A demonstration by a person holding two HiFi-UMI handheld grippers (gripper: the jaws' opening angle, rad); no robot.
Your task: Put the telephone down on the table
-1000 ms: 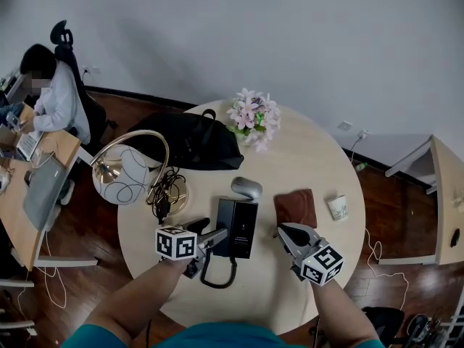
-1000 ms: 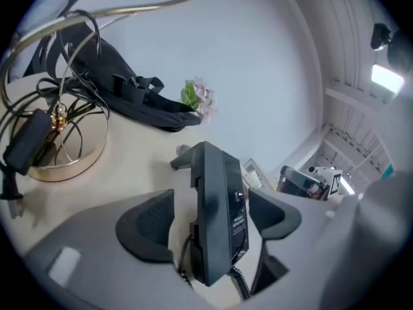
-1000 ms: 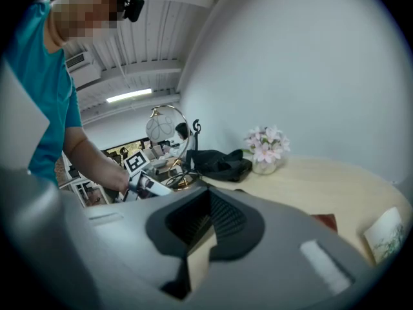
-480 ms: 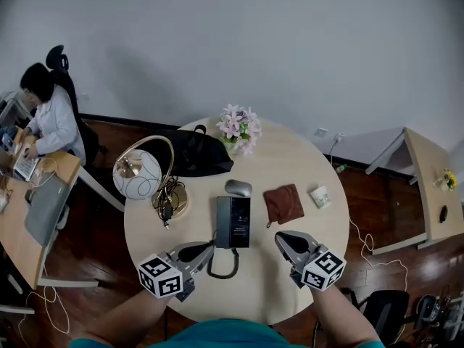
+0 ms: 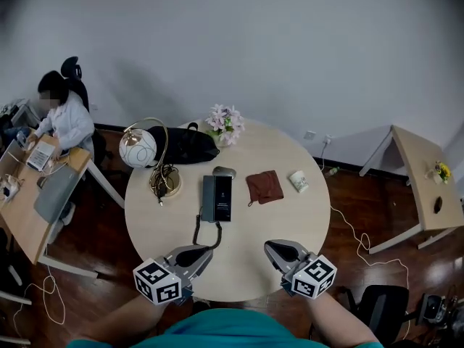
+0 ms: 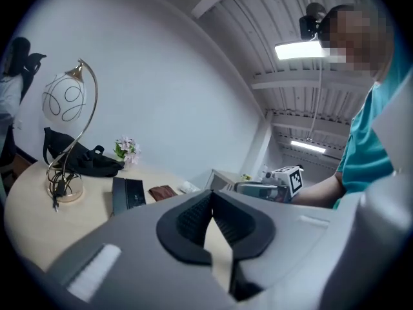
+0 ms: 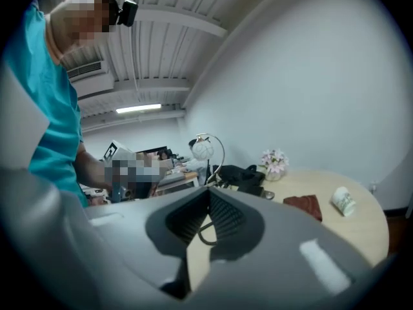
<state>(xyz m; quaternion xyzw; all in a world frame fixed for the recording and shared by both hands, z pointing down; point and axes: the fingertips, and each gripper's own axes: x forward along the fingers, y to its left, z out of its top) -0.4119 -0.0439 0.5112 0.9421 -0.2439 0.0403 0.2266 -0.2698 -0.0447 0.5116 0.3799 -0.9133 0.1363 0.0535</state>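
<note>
The phone lies flat on the table, well ahead of both tongs, its long axis pointing away from them and its cord trailing back. The left tongs have just been closing and are now clenched empty. The right tongs are clenched empty too. Both point ahead, near level, over the near rim.

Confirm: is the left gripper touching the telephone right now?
Apart. Head view: bare table lies between the left gripper, at the near edge, and the telephone.
</note>
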